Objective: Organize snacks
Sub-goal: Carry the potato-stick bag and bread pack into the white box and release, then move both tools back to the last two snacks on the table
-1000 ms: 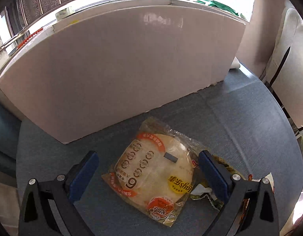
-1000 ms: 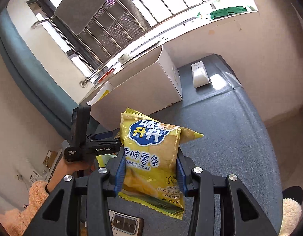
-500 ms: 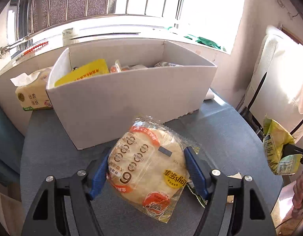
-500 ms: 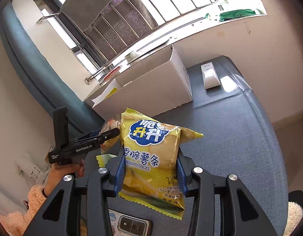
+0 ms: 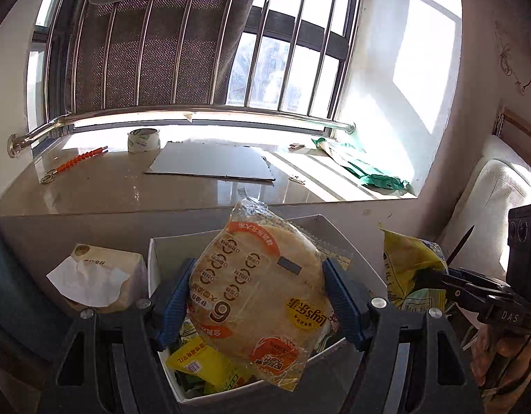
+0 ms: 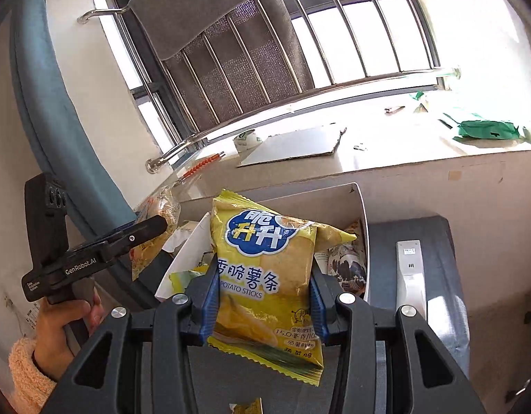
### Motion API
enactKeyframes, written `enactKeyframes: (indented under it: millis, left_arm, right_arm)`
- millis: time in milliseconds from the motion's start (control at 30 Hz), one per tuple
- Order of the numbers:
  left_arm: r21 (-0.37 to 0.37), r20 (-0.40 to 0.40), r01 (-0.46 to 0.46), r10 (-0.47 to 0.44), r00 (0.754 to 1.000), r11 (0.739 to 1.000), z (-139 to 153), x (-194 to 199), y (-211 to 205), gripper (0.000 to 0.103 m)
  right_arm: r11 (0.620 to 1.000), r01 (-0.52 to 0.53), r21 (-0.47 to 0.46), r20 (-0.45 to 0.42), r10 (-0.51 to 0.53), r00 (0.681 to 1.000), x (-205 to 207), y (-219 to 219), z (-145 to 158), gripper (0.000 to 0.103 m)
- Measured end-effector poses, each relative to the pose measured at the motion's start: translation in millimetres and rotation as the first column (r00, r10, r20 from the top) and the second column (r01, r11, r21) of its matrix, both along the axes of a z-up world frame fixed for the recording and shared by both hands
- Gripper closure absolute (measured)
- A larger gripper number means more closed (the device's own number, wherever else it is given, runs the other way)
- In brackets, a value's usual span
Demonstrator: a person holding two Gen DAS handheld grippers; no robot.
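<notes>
While the left gripper (image 5: 257, 298) pinches a round flatbread packet (image 5: 257, 296) above the white box (image 5: 351, 241), the right gripper (image 6: 262, 302), at three o'clock, clamps a yellow potato-stick bag (image 6: 262, 276) over it.

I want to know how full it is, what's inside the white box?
The white box holds yellow packets and a dark printed packet. The held flatbread pack and potato sticks bag hide the rest.

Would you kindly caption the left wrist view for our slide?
Left gripper holds a round flatbread pack over the white snack box, beside a tissue pack.
</notes>
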State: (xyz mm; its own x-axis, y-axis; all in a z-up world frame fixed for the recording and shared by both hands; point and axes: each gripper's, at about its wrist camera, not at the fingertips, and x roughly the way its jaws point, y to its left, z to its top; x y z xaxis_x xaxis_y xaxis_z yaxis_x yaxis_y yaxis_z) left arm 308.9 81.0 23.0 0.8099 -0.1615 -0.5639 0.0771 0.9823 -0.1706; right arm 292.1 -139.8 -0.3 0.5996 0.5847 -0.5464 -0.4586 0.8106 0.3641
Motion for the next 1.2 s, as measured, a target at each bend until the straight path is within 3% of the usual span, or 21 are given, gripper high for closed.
enactKeyframes:
  millis: [100, 133, 167, 200, 233, 267, 433, 600, 700, 833, 1000, 1200]
  left_arm:
    - [-0.009, -0.022, 0.009, -0.009, 1.0, 1.0, -7, 32, -2, 0.025]
    - [-0.01, -0.042, 0.008, -0.009, 0.999, 1.0, -8, 41, -2, 0.02]
    - [0.005, -0.07, -0.002, 0.003, 0.998, 1.0, -12, 49, -2, 0.006]
    - [0.034, -0.092, -0.018, 0.021, 0.996, 0.999, -15, 55, -3, 0.0]
    - [0.066, -0.095, -0.031, 0.037, 0.995, 0.997, -18, 57, -3, 0.0]
    - [0.087, -0.089, -0.041, 0.049, 0.995, 0.995, -20, 54, -3, 0.0]
    - [0.071, -0.065, -0.068, 0.073, 0.995, 0.995, -25, 30, 11, 0.0]
    - [0.142, -0.007, -0.076, 0.078, 0.997, 0.987, -11, 3, 5, 0.0]
    - [0.131, 0.043, -0.046, 0.04, 0.998, 0.99, 1, -25, -3, 0.0]
    - [0.153, 0.098, -0.008, -0.008, 0.995, 0.988, 7, -72, -23, 0.0]
    - [0.167, 0.119, 0.063, -0.084, 0.989, 0.984, -9, -128, -51, 0.0]
    - [0.134, 0.08, 0.087, -0.098, 0.992, 0.987, -48, -180, -67, 0.0]
  right_arm:
    - [1.0, 0.002, -0.025, -0.03, -0.003, 1.0, 36, 15, -1, 0.054]
    - [1.0, -0.003, -0.028, -0.041, 0.002, 0.999, 45, 19, -2, 0.053]
    - [1.0, -0.014, -0.025, -0.054, 0.012, 0.998, 53, 22, -4, 0.047]
    - [0.999, -0.024, -0.023, -0.068, 0.022, 0.997, 58, 25, -6, 0.021]
    - [0.999, -0.024, -0.027, -0.081, 0.022, 0.996, 61, 25, -8, 0.007]
    - [0.999, -0.015, -0.031, -0.083, 0.012, 0.996, 60, 25, -9, 0.0]
    - [0.998, 0.045, -0.034, -0.058, -0.047, 0.997, 47, 4, -9, 0.0]
    - [0.997, 0.076, 0.015, -0.047, -0.075, 0.996, 32, -16, 1, 0.0]
    - [0.997, 0.057, 0.06, -0.026, -0.055, 0.998, 11, -26, 9, 0.0]
    - [0.999, 0.016, 0.049, 0.024, -0.017, 1.0, -31, -32, 9, 0.0]
    - [0.999, -0.029, 0.029, 0.048, 0.027, 0.998, -91, -42, -14, 0.0]
    - [0.999, -0.03, -0.017, -0.002, 0.03, 1.0, -149, -55, -57, 0.0]
